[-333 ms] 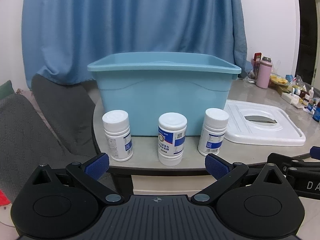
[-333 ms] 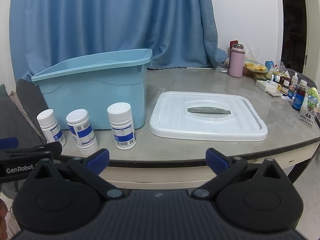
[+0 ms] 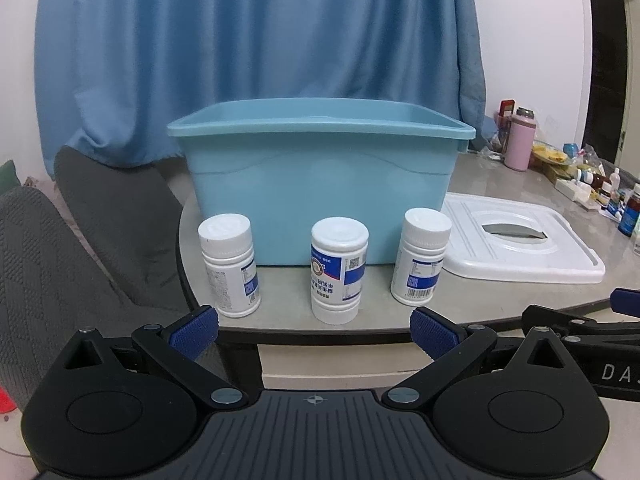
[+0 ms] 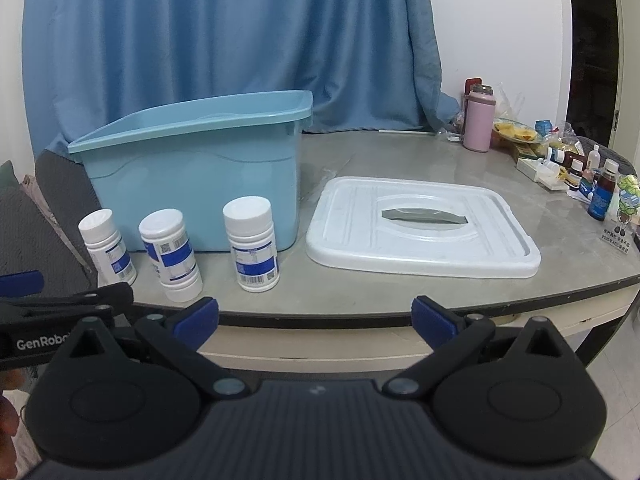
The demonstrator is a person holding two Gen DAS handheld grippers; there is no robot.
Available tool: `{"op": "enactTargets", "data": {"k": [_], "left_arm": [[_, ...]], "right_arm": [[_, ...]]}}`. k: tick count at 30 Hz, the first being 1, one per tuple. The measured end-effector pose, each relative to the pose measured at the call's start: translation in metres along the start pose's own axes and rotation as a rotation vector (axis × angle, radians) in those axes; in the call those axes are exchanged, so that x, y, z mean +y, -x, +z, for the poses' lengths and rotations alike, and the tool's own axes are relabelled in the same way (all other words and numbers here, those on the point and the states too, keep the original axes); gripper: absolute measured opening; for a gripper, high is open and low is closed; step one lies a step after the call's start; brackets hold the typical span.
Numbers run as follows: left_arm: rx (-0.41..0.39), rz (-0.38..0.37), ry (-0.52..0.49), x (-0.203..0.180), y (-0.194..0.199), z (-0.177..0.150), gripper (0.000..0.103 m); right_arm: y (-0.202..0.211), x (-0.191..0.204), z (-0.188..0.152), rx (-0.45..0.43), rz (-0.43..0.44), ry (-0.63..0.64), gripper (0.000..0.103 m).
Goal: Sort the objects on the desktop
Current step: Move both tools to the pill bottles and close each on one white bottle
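Note:
Three white pill bottles stand in a row near the table's front edge, before a light blue bin (image 3: 320, 184): left bottle (image 3: 230, 266), middle bottle (image 3: 339, 270), right bottle (image 3: 422, 262). The right wrist view shows them too: left (image 4: 106, 246), middle (image 4: 170, 254), right (image 4: 252, 244), with the bin (image 4: 192, 176) behind. The bin's white lid (image 4: 420, 226) lies flat to its right. My left gripper (image 3: 314, 330) is open and empty, short of the table edge, facing the middle bottle. My right gripper (image 4: 316, 316) is open and empty, also short of the edge.
A pink flask (image 4: 478, 120), small bottles and snack items (image 4: 576, 168) crowd the table's far right. A grey-covered chair (image 3: 92, 240) stands left of the table. A blue curtain (image 3: 256, 40) hangs behind. The left gripper's side shows at the left edge of the right wrist view (image 4: 60, 304).
Both grippers have moved a little; the bottles and bin sit slightly higher and closer in the views. Nothing was taken hold of.

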State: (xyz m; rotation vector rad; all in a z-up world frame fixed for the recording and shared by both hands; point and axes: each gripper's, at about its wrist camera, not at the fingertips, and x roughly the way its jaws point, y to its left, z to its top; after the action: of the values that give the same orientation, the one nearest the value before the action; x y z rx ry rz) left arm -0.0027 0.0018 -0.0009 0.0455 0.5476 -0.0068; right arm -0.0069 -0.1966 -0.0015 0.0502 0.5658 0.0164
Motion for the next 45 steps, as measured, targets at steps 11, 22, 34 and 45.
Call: {"op": "enactTargets", "data": {"k": [11, 22, 34, 45], "left_arm": [[0.005, -0.02, 0.008, 0.005, 0.003, -0.002, 0.103], [-0.026, -0.003, 0.028, 0.026, -0.003, 0.008, 0.103], [-0.037, 0.066, 0.042, 0.052, -0.04, 0.007, 0.103], [-0.032, 0.093, 0.052, 0.068, -0.076, 0.004, 0.103]], "right_arm": [[0.011, 0.001, -0.002, -0.029, -0.012, -0.025, 0.103], [0.001, 0.015, 0.005, -0.042, -0.001, -0.005, 0.103], [-0.049, 0.037, 0.007, -0.056, 0.047, 0.037, 0.103], [-0.085, 0.041, 0.008, -0.053, 0.047, 0.036, 0.103]]}}
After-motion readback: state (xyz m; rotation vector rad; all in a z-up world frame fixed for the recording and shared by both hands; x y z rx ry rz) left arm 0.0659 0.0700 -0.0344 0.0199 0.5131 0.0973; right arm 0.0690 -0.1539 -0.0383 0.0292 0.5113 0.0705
